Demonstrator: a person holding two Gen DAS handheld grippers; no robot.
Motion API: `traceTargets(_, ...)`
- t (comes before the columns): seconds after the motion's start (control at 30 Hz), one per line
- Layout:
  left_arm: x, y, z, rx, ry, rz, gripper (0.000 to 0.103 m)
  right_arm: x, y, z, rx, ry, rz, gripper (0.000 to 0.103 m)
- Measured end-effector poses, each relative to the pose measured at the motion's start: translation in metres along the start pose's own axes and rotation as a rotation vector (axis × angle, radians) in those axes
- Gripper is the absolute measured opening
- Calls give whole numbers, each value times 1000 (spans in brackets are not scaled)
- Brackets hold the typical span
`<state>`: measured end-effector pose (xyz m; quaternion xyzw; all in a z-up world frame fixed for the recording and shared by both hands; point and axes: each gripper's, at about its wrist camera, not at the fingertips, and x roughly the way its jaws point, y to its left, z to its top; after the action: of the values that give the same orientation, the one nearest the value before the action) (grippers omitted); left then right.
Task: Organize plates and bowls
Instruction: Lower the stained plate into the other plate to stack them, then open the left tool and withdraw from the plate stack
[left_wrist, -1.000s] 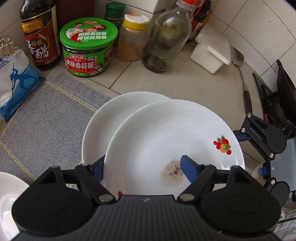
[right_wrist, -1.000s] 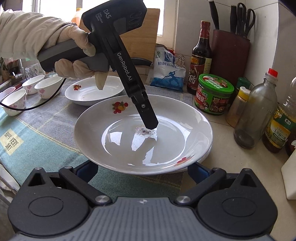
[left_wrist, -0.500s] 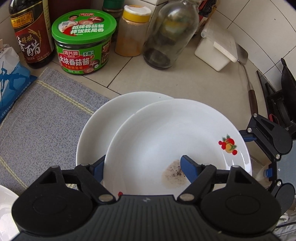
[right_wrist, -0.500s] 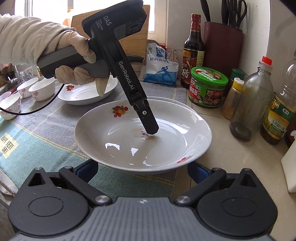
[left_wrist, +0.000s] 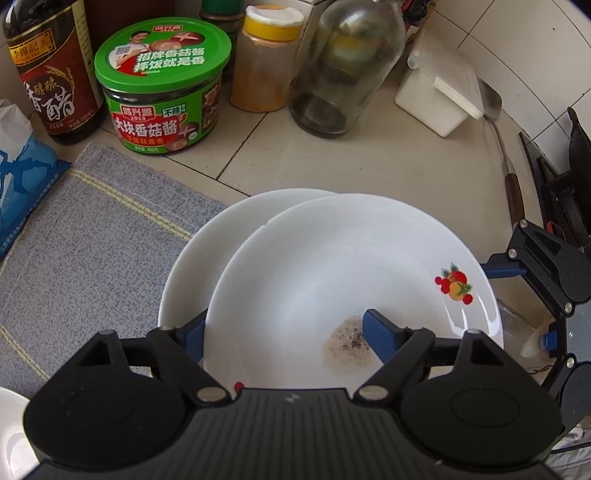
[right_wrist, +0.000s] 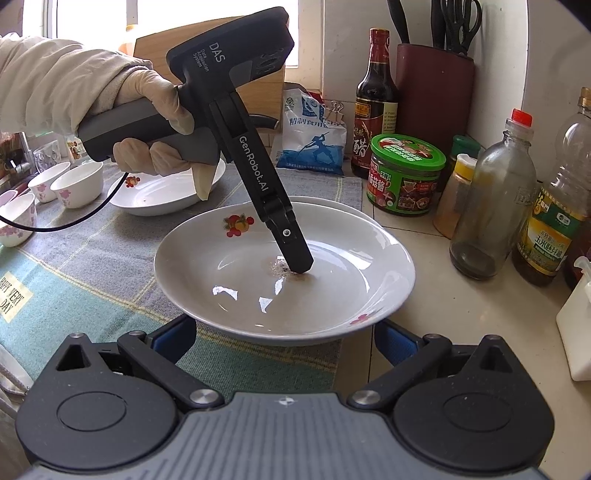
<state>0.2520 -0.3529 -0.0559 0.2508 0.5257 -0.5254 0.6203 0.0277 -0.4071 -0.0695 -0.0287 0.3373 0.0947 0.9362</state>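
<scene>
A white plate with a fruit print (left_wrist: 332, 277) (right_wrist: 258, 295) and a speckled stain lies tilted on a second white plate (left_wrist: 207, 251) (right_wrist: 354, 212) at the edge of a grey cloth (left_wrist: 92, 229). My left gripper (left_wrist: 286, 332) straddles the top plate's near rim: one finger outside it, the other finger (right_wrist: 291, 243) touching the stained bottom. Its jaws are opening and the pads do not press the rim. A gloved hand (right_wrist: 155, 110) holds it. My right gripper (right_wrist: 284, 341) stands wide open low at the plate's opposite rim, its fingers apart below the edge.
A third plate (right_wrist: 166, 192) and small flowered bowls (right_wrist: 77, 182) stand on the cloth at the far left. A green-lidded sauce jar (left_wrist: 162, 88), vinegar bottle (left_wrist: 51, 74), spice jar (left_wrist: 266, 59), glass bottle (left_wrist: 343, 66) and white box (left_wrist: 439, 96) line the wall.
The top plate has sunk a little onto the lower plate, and the left gripper went down with it. The right gripper has stayed put.
</scene>
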Motion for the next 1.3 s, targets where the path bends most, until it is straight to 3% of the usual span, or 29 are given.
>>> traceTargets(1.3,-20,10,-8,-35,16,9,86,-1,4,3,-22,-10,5,103)
